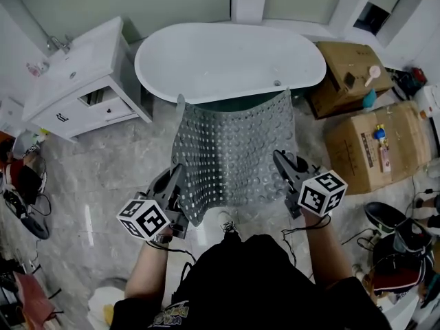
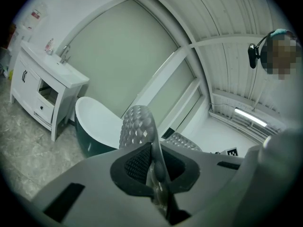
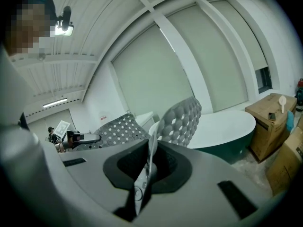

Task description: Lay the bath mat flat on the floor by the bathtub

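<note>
2 hands at work, left gripper and right gripper fingers clamped on bath mat corners, mat held above floor, beside bathtub

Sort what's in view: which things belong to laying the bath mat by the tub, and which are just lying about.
Belongs to the job:
bath mat, held up by its near edge
left gripper and right gripper, both shut on it
bathtub
floor beside the tub

Just lying about:
white vanity cabinet
far cardboard box
near cardboard box
black shoe
</note>
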Motion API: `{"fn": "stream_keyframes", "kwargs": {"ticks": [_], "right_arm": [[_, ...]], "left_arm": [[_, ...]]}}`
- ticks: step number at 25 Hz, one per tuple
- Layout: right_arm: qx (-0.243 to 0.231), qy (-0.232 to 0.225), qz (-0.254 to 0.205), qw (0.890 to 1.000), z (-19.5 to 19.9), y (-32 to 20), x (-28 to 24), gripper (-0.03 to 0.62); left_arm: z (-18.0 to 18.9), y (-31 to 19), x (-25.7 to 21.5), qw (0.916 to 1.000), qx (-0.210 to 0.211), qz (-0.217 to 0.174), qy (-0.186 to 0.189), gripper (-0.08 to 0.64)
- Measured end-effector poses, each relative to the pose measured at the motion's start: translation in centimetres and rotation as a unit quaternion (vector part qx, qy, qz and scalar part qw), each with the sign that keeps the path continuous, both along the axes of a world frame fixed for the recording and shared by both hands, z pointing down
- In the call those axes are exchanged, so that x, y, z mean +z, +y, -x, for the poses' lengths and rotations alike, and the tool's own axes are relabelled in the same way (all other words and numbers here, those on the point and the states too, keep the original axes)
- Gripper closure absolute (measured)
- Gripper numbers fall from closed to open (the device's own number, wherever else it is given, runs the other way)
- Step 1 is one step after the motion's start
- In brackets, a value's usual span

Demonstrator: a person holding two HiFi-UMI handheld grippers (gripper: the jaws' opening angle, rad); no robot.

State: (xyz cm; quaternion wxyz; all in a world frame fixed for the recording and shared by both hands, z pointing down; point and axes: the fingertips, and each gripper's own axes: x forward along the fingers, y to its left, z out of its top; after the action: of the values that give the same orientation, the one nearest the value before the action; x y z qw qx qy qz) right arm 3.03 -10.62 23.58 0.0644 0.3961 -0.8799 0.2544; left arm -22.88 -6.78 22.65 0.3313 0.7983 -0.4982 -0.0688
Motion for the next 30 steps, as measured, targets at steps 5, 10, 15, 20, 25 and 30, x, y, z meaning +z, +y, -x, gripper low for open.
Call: {"fn": "stream_keyframes", "kwargs": {"ticks": [5,10,15,20,25,30], "right_arm": [[-0.02,0.017,-0.016,1.0,2.1,-2.1,-0.5,0.561],[-0.029,0.037,-0.029,0.998,2.3,-4.4,-0.5,0.561],[-0.027,0.04,-0.031,0.998,0.6,-6.5,-0.1,0.562],[-0.028,0.038,-0.032,0.998,-1.9,-9.1,0.9,0.563],[-0.039,0.031,-0.023,0.998,-5.5,-11.6,1.9,0.561],[-0.053,0.027,-0.012,0.998,-9.8,-14.3,3.7,0.562]], "left_arm": [[2.4,-1.8,-0.2,0.9998,-0.019,-0.008,-0.004,0.529],[3.7,-4.0,-0.4,0.9993,-0.033,-0.016,-0.008,0.529],[3.0,-6.1,-0.7,0.9987,-0.034,-0.026,-0.025,0.529],[0.6,-8.5,-0.5,0.9979,-0.034,-0.035,-0.044,0.529],[-3.5,-10.5,-0.2,0.9974,-0.045,-0.02,-0.053,0.529],[-8.0,-12.6,0.9,0.9966,-0.061,-0.01,-0.055,0.529]]}}
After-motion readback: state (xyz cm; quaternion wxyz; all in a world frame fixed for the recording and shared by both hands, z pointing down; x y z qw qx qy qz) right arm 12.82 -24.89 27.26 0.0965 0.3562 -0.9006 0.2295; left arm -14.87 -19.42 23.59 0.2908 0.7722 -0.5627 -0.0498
